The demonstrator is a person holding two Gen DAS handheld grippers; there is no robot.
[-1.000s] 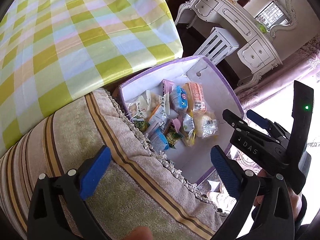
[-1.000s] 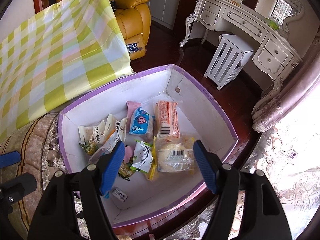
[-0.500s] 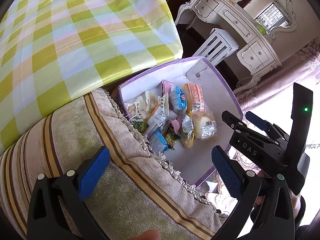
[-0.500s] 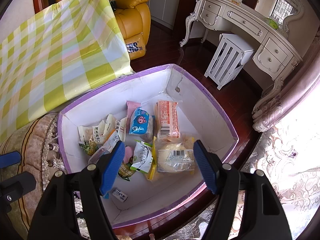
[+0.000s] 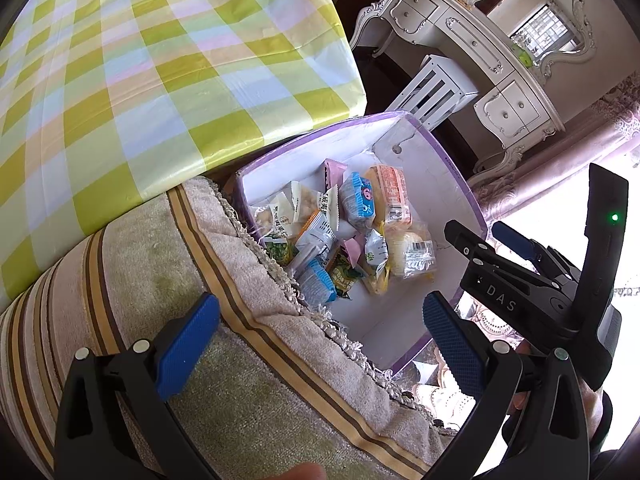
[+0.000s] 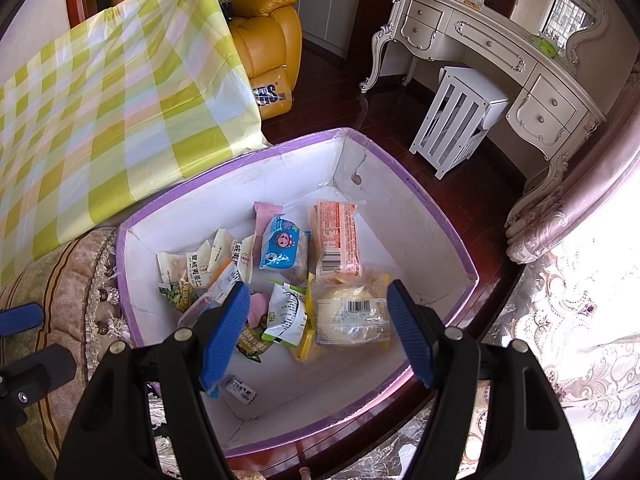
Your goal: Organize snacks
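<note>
The snacks lie in a loose heap on the floor of the box [image 6: 440, 224], a white-lined carton with a purple rim, crowded toward its 8 o'clock side in the right wrist view. Nearest the right gripper [image 6: 316, 328] is the bun [image 6: 352, 314], in a clear wrapper with a barcode; at its 12 o'clock lies the orange pack [image 6: 334, 242], at 10 o'clock the blue pack [image 6: 280, 246], and toward 9 o'clock the white sachets [image 6: 200, 266]. All look light, thin-filmed and crinkly; the bun would likely squash, so a pinch on a sealed end seam seems safer than across its middle, and glossy film may slip between the pads. The right gripper hangs above the bun with jaws wide and nothing between them. The left gripper [image 5: 316, 344] is also spread wide and empty, over a striped towel [image 5: 248, 360] at the box's 8 o'clock. A small label-like item [image 6: 240, 389] sits on the box floor by the right gripper's left finger; what it is I cannot tell. A checked cloth [image 6: 100, 120] covers the surface at 10 o'clock, and a white dresser [image 6: 500, 52] stands at 1 o'clock.
</note>
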